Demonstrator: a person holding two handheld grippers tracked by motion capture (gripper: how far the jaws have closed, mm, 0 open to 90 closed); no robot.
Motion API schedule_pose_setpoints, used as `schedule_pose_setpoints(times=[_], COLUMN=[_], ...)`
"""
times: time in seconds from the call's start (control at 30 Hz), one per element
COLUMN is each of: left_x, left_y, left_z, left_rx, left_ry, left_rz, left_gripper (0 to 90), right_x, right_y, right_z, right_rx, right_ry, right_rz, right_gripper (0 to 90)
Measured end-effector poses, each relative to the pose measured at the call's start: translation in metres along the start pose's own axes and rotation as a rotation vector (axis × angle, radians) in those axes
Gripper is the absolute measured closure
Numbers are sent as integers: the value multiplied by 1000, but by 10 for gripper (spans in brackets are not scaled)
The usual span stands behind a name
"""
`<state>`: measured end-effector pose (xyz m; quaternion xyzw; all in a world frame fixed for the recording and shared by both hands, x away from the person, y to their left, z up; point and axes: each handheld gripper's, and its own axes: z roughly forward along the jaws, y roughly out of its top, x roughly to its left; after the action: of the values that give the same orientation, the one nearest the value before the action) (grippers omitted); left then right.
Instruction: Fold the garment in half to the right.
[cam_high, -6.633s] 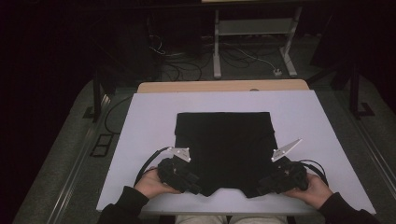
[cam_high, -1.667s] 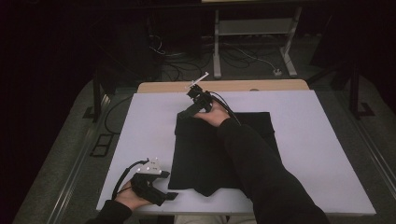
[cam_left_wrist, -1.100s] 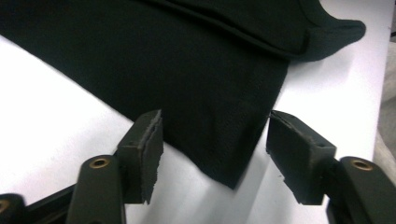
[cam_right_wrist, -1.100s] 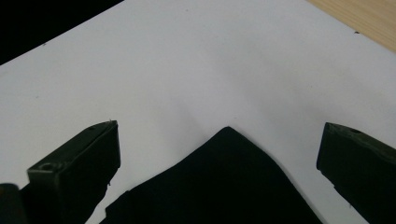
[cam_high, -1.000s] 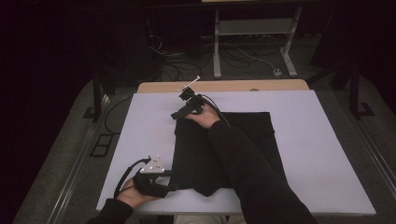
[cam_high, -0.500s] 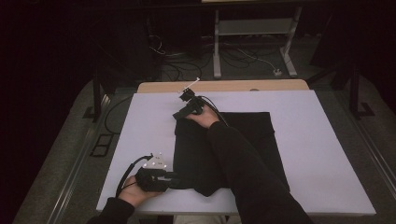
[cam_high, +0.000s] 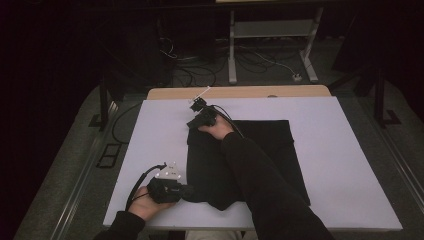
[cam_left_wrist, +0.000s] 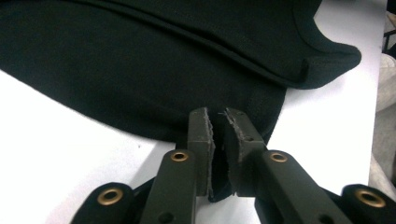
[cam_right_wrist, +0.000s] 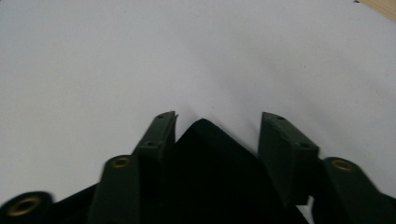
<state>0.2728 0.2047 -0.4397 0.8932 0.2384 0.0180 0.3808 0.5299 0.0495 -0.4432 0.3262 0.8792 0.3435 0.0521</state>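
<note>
A black cloth (cam_high: 207, 165) lies spread on the white table (cam_high: 340, 150). My left gripper (cam_high: 187, 192) sits at the cloth's near left corner. In the left gripper view its jaws have just been closing, and the left gripper (cam_left_wrist: 218, 122) now pinches the edge of the cloth (cam_left_wrist: 140, 70). My right arm reaches across the cloth to its far left corner, where the right gripper (cam_high: 194, 124) rests. The right gripper (cam_right_wrist: 217, 121) has also just been closing its jaws. The pointed cloth corner (cam_right_wrist: 210, 172) lies between them, with a gap left at one pad.
A wooden table edge (cam_high: 240, 92) runs behind the white top. On the dark floor beyond it are cables (cam_high: 260, 60) and a metal stand (cam_high: 270, 30). A floor socket box (cam_high: 107, 155) lies to the left.
Since the first frame the right arm has crossed from the near right corner to the far left corner. Over the last second the left gripper slid right onto the cloth's near left corner.
</note>
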Motion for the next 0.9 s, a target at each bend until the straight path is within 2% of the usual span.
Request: schedule_pose_setpoints(times=[0.03, 0.23, 0.37, 0.6, 0.9], left_x=[0, 1, 1, -1, -2], left_y=[0, 3, 4, 7, 11], left_z=[0, 2, 2, 1, -2], left_rx=[-1, 7, 3, -5, -22], left_ry=[-6, -21, -23, -21, -24], left_rz=[-3, -2, 2, 2, -2], left_gripper=[821, 848, 851, 854, 854], right_x=[0, -3, -7, -10, -17], right_y=[0, -1, 0, 0, -6], right_z=[-1, -5, -12, -26, -40], right_rx=[2, 2, 0, -12, -30], right_ry=[-7, 21, 42, 80, 92], right_rz=[-5, -6, -6, 25, 46], right_gripper=[567, 841, 862, 868, 870])
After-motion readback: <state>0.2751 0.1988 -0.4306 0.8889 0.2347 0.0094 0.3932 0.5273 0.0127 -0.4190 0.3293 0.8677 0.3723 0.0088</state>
